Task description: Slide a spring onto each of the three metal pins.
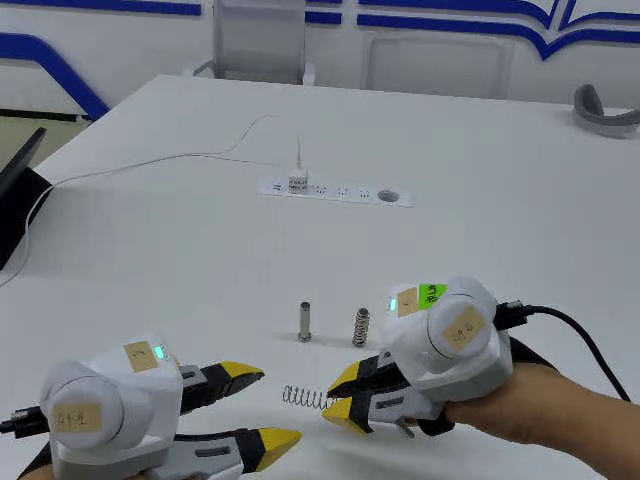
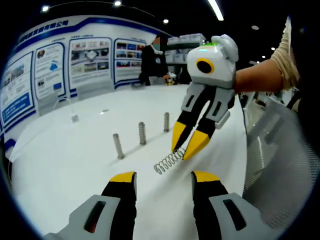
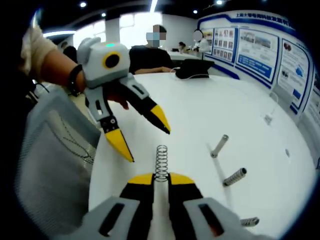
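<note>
The right gripper (image 1: 327, 404) pinches one end of a spring (image 1: 303, 397) lying on the worktop (image 1: 150, 250) near its front edge. The left gripper (image 1: 281, 404) sits spread just beside it. A bare pin (image 1: 305, 321) stands behind.

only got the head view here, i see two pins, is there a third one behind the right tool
observer: yes, the left gripper view shows a third pin in line past the other two.
operator: is it loaded yet
observer: looks so, in the right gripper view it is coiled like the middle pin.
operator: and is the one lying on the table actually gripped
observer: yes, in its own view the right tool has one end of the loose spring between its closed jaws.
</note>
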The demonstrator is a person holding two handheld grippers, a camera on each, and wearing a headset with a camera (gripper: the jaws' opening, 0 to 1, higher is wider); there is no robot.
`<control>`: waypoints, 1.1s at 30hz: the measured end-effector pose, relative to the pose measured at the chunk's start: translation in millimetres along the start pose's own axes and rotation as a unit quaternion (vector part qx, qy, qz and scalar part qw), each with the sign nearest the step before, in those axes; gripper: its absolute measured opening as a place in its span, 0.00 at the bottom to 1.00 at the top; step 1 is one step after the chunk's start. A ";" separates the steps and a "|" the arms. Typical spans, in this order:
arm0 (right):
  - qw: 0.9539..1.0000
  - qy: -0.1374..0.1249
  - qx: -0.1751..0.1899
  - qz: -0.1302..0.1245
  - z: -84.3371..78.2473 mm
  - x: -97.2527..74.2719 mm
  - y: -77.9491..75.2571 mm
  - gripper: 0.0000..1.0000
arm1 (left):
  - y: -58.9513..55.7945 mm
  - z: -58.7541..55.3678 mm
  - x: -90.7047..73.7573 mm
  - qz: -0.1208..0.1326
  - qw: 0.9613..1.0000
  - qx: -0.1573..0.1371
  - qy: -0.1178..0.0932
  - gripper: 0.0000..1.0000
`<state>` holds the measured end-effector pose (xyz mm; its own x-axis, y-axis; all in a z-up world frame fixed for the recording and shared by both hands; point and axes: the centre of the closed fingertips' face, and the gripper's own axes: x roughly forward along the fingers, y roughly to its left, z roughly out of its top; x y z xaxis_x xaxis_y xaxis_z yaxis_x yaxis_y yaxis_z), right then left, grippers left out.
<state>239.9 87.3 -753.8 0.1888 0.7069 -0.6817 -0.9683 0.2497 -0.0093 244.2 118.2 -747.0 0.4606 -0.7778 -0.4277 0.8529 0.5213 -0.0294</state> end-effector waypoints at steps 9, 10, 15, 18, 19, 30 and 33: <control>0.999 0.016 -0.018 0.030 -2.8 -7.8 12.8 0.12 | -16.0 -0.5 2.8 -0.026 0.999 0.028 0.005 0.34; 0.999 0.016 -0.019 0.032 -2.7 -8.3 13.3 0.12 | -16.8 -0.3 3.0 -0.028 0.999 0.031 0.005 0.33; 0.998 0.025 -0.027 0.044 -3.5 -10.5 19.0 0.12 | -20.1 1.9 4.9 -0.033 0.999 0.042 0.000 0.29; 0.998 0.029 -0.029 0.049 -4.0 -11.2 20.8 0.12 | -22.9 2.3 5.7 -0.038 0.998 0.049 -0.001 0.26; 0.998 0.030 -0.029 0.051 -3.9 -11.5 21.6 0.12 | -23.3 2.3 5.9 -0.039 0.998 0.051 -0.001 0.25; 0.997 0.039 -0.032 0.060 -2.2 -12.9 25.7 0.12 | -29.1 1.3 8.2 -0.052 0.996 0.075 -0.002 0.14; 0.997 0.038 -0.032 0.060 0.9 -15.4 26.3 0.12 | -29.0 1.2 8.6 -0.052 0.996 0.076 -0.001 0.14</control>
<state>211.7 83.6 -742.9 0.0610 0.6760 -0.7344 -0.9921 0.1220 0.0299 223.7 96.1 -748.7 0.3680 -0.8254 -0.4282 0.9233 0.3788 0.0635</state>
